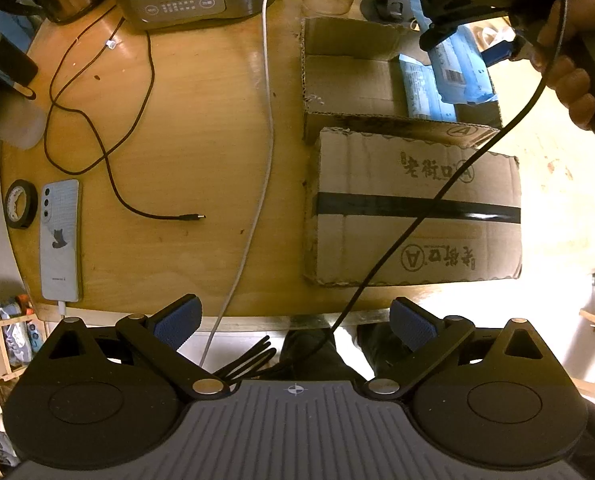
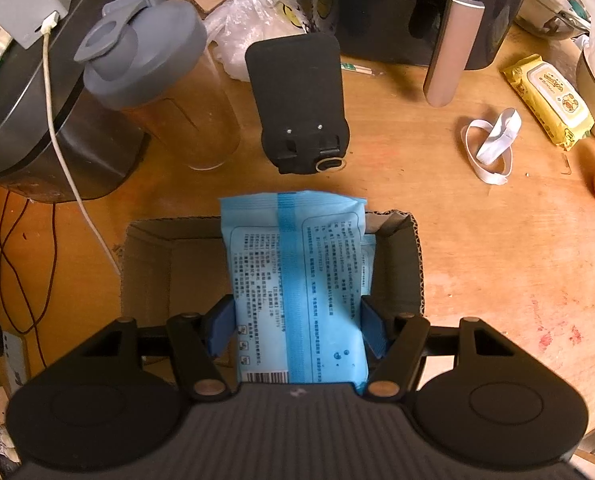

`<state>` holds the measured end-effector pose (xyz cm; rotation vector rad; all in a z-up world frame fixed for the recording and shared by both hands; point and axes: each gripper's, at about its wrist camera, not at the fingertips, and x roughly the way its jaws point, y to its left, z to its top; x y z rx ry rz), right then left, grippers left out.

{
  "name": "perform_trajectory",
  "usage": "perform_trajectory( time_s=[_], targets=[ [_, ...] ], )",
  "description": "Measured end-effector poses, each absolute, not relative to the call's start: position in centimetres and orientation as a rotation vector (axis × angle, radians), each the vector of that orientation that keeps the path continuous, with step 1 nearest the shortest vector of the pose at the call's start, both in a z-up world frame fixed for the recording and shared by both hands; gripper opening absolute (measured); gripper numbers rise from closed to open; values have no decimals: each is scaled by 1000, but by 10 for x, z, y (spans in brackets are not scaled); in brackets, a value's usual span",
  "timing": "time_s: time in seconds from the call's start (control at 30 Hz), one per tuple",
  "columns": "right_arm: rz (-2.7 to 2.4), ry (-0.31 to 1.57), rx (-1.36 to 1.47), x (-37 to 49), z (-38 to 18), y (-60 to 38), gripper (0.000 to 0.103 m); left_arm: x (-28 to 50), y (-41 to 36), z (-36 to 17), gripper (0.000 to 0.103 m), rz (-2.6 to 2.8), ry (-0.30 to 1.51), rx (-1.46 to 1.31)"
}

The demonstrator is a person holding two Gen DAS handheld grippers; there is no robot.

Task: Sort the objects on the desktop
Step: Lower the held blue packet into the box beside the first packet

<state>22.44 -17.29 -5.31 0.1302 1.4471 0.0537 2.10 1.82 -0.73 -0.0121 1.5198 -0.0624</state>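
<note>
Open box (image 2: 401, 264) below; bottle (image 2: 169, 92), black stand (image 2: 297, 100) behind

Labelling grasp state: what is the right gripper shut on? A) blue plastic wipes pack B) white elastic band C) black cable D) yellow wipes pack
A: in the right wrist view the right gripper has both blue pads pressed on the blue plastic wipes pack, over the open cardboard box.

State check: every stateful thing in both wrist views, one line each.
left gripper: open, empty
right gripper: shut on blue wipes pack, held over the box
cardboard box: open, another blue pack inside
grey-lid bottle: spout cap flipped open
phone: face down, cable plugged in
black cable: plug end loose
</note>
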Motion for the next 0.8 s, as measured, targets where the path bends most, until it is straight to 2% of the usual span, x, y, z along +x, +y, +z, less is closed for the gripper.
perform_trajectory(
  time_s=[0.8],
  targets=[
    [72,1461,138,226,-60,-139,64,25,28,-10,103,-56,1524,-33]
  ],
)
